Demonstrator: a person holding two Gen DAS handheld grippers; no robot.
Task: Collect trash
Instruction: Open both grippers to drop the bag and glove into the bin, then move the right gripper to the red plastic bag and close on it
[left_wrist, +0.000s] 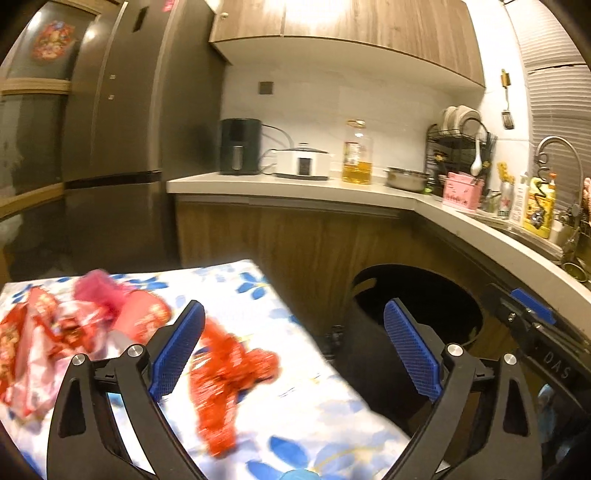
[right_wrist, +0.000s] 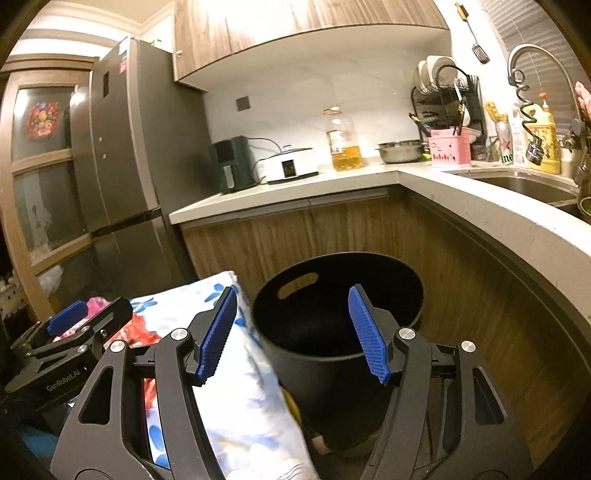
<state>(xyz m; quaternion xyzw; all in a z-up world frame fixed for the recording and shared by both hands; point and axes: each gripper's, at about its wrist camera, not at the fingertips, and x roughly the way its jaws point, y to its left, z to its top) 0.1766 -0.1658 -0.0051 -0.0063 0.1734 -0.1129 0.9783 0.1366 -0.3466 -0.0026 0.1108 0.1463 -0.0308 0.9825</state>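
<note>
Jaws parted, left gripper (left_wrist: 291, 350) level, right gripper (right_wrist: 291, 332) level

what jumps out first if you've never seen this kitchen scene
The red wrappers scattered on the blue-flowered cloth catch the eye first, lying ahead of the open left gripper. Next is the black bin standing on the floor beside the cloth, under the curved counter, with the open, empty right gripper in front of it.
</note>
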